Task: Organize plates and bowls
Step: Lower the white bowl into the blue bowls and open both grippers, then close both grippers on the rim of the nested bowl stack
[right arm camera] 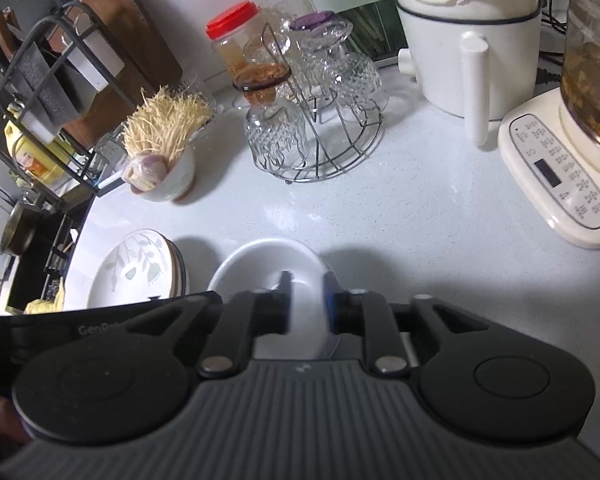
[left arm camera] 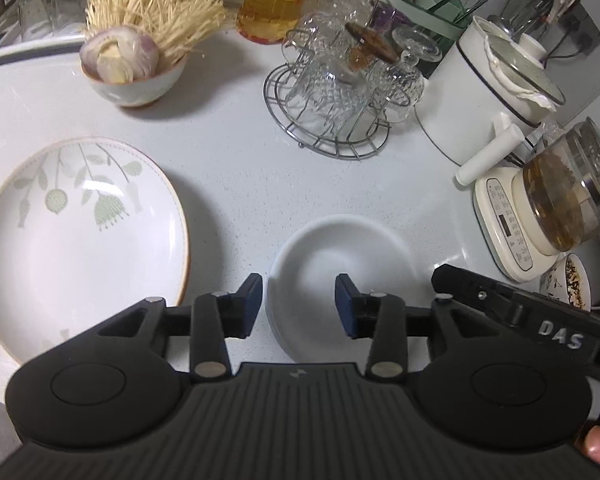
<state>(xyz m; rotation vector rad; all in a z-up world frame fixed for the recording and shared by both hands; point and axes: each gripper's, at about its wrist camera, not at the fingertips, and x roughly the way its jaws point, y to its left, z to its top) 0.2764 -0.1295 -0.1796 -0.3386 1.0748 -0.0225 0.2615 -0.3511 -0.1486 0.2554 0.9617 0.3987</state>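
My left gripper hangs over the near edge of the white bowl, its blue-padded fingers spread apart with nothing between them; the left finger sits just outside the bowl's rim and the right one is over its hollow. The bowl stands on the pale countertop, and from this side its wall shows layered edges, as if more than one bowl is stacked, though I cannot tell for sure. My right gripper has its fingers drawn close together, pinching the bowl's right-hand rim, one finger inside and one outside. Left of the bowl lies the leaf-patterned plate; in the right wrist view it looks like the top of a small stack. Farther back stand a small bowl of dried noodles and onion, a wire rack of glass cups, a white pot and a glass kettle on its base.
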